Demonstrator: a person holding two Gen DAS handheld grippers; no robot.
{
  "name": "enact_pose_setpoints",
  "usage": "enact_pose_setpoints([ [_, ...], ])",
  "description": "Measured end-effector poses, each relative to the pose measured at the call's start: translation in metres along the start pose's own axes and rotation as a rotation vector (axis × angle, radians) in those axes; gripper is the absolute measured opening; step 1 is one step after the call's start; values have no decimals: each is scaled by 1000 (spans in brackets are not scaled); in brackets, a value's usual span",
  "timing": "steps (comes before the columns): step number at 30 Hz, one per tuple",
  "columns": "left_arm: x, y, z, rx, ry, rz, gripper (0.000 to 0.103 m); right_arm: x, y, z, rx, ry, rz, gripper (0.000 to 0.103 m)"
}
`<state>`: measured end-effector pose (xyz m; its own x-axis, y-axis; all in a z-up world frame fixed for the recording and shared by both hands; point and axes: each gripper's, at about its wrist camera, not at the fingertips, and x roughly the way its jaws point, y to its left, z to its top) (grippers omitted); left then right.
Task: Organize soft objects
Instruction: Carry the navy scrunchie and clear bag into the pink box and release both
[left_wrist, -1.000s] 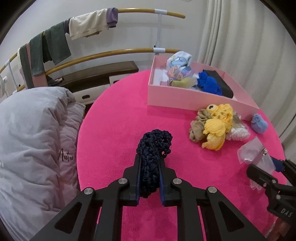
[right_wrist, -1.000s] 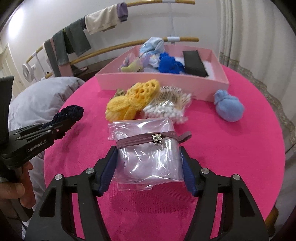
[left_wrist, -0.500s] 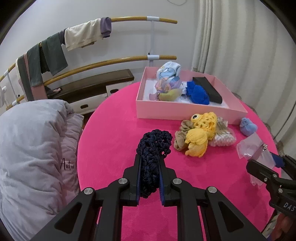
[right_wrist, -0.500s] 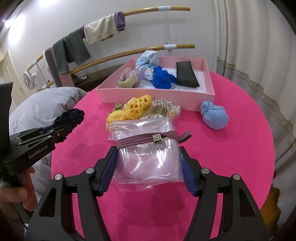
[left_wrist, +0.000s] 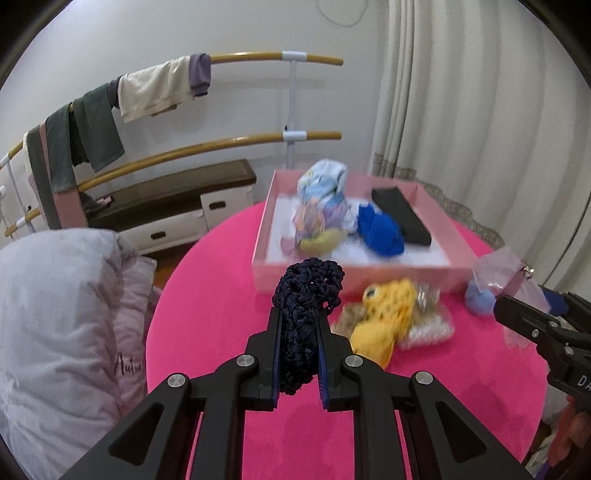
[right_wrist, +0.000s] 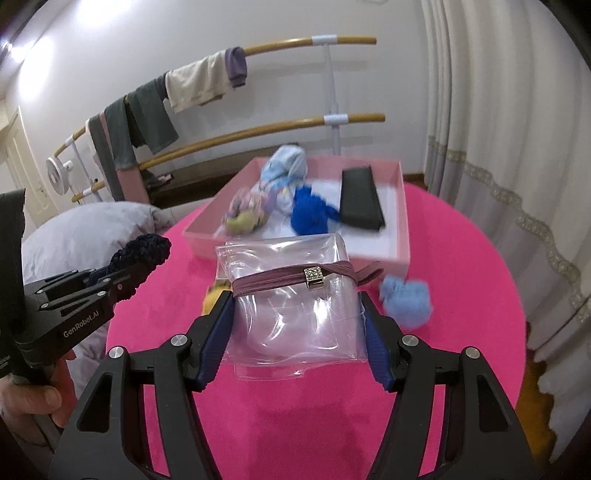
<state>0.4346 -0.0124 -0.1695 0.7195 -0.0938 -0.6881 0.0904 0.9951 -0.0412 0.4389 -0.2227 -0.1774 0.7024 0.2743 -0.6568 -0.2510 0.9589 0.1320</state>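
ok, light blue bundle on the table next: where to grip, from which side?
Take the light blue bundle across its round body, coming from above. It is a soft, squashed ball with no handle, lying free on the pink tablecloth just in front of the pink box, so a side approach from behind is blocked.

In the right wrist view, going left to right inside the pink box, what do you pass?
Inside the pink box: yellow-green bundle → royal blue cloth → flat black item. The pale blue patterned cloth overlaps the first two, so I left it out.

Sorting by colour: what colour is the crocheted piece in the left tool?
Dark navy crocheted piece, clearest in the left wrist view.
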Motion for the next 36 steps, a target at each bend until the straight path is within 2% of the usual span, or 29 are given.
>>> enact_pose_setpoints([
  [9, 15, -10, 52, 8, -50, -52, 12, 5, -13, 48, -3, -49, -28, 62],
  [20, 68, -20, 109, -3, -53, -96, 13, 37, -38, 96, 17, -47, -45, 62],
  [28, 123, -27, 136, -15, -6, -128, 13, 64, -56, 109, 45, -16, -47, 62],
  [36, 170, -35, 146, -17, 39, -139, 13, 93, -65, 105, 72, 31, -41, 62],
])
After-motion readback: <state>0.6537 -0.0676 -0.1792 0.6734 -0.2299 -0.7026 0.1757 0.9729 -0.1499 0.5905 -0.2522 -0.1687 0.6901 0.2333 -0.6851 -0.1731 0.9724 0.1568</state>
